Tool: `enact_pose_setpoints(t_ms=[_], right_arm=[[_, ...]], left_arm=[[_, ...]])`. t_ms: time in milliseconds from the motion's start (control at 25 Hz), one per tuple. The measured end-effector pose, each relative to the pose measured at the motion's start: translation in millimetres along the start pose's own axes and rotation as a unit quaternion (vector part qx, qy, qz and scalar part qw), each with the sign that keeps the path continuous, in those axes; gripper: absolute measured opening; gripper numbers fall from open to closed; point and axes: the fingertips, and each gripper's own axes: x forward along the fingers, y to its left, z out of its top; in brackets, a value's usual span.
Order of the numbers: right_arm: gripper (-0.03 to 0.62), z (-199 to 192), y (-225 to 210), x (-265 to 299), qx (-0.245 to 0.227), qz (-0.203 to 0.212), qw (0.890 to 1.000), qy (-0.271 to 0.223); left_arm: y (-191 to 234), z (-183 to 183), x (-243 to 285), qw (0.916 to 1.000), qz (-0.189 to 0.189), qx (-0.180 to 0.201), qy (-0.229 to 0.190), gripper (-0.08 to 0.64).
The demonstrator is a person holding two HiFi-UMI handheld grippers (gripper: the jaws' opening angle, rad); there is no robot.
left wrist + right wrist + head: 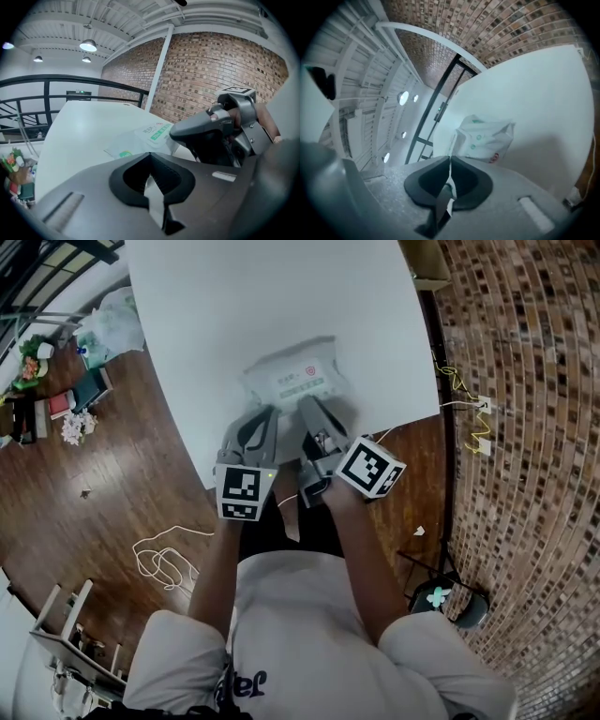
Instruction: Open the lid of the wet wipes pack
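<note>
A white wet wipes pack (298, 379) lies flat on the white table (206, 324), its green-and-white lid label (307, 381) facing up and lying flat. My left gripper (270, 412) sits just before the pack's near left corner with its jaws together and nothing between them. My right gripper (307, 405) is beside it at the pack's near edge, jaws also together and empty. In the left gripper view the pack (143, 138) lies beyond the closed tips (150, 155), with the right gripper (211, 126) to the right. The right gripper view shows the pack (485, 138) just past its tips (450, 160).
The table's near edge (211, 486) runs close under both grippers. A brick wall (525, 427) with hanging cables (473, 423) stands to the right. A black railing (47, 89) lies beyond the table's far side. A plastic bag (112, 320) and a loose cord (164, 563) are on the wooden floor.
</note>
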Motion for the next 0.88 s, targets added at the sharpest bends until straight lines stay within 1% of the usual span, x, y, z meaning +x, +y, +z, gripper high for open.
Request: enact_pose_setpoints(t_ms=[120, 240, 280, 320, 360, 400, 440, 480, 520, 560, 600, 680, 720, 760, 800, 840, 880], right_arm=[[0.003, 12.5, 26.7, 1.1, -0.016, 0.026, 1.0, -0.006], [0.015, 26.0, 53.6, 18.0, -0.025, 0.058, 0.998, 0.002], [0.002, 30.8, 56.5, 26.6, -0.034, 0.055, 0.998, 0.01], [-0.012, 36.1, 55.9, 36.1, -0.055, 0.04, 0.997, 0.021], [-0.012, 41.6, 54.0, 46.3, -0.085, 0.021, 0.995, 0.036], [-0.012, 46.1, 52.4, 57.0, -0.122, 0.004, 0.991, 0.056], [-0.012, 48.8, 51.0, 67.5, -0.161, -0.012, 0.984, 0.081], [-0.012, 49.4, 49.1, 77.3, -0.202, -0.029, 0.973, 0.112], [-0.012, 48.6, 45.9, 86.2, -0.247, -0.05, 0.957, 0.147], [-0.012, 46.9, 40.9, 93.8, -0.298, -0.076, 0.933, 0.184], [-0.012, 45.3, 34.1, 99.4, -0.357, -0.109, 0.901, 0.222], [-0.011, 41.2, 18.0, 104.9, -0.47, -0.168, 0.815, 0.293], [-0.009, 37.1, 10.7, 106.6, -0.502, -0.181, 0.782, 0.322], [-0.009, 34.5, 5.1, 108.2, -0.517, -0.186, 0.763, 0.341], [-0.009, 36.7, 1.9, 109.2, -0.522, -0.19, 0.756, 0.345], [-0.009, 42.5, 2.2, 109.3, -0.523, -0.193, 0.759, 0.337], [-0.009, 49.0, 6.4, 108.1, -0.52, -0.194, 0.768, 0.32]], left_arm=[[-0.2, -0.5, 0.5, 1.0, -0.003, 0.004, 0.003, 0.017], [-1.6, -2.7, -0.4, 0.9999, -0.003, 0.009, 0.008, 0.017], [-2.3, -3.0, -0.2, 0.9999, -0.005, 0.01, 0.01, 0.017], [-2.8, -2.7, 0.4, 0.9999, -0.007, 0.012, 0.011, 0.017], [-3.2, -2.3, 1.2, 0.9998, -0.009, 0.012, 0.011, 0.017], [-3.7, -2.0, 2.0, 0.9998, -0.01, 0.012, 0.011, 0.017], [-4.3, -2.0, 2.4, 0.9998, -0.011, 0.011, 0.012, 0.017], [-4.8, -2.4, 2.6, 0.9998, -0.011, 0.011, 0.014, 0.017], [-4.7, -2.9, 2.5, 0.9997, -0.012, 0.011, 0.016, 0.017], [-4.1, -3.4, 2.1, 0.9997, -0.012, 0.01, 0.019, 0.017], [-3.3, -4.2, 1.5, 0.9996, -0.012, 0.009, 0.022, 0.017], [-3.4, -6.1, 0.7, 0.9995, -0.012, 0.004, 0.029, 0.017], [-4.3, -7.2, 1.0, 0.9994, -0.012, 0.0, 0.033, 0.017], [-5.1, -8.3, 2.1, 0.9993, -0.012, -0.002, 0.035, 0.017], [-5.3, -8.9, 3.8, 0.9993, -0.011, -0.004, 0.037, 0.017], [-4.6, -8.4, 5.2, 0.9992, -0.01, -0.004, 0.037, 0.017], [-3.0, -6.7, 5.3, 0.9992, -0.008, -0.004, 0.038, 0.017]])
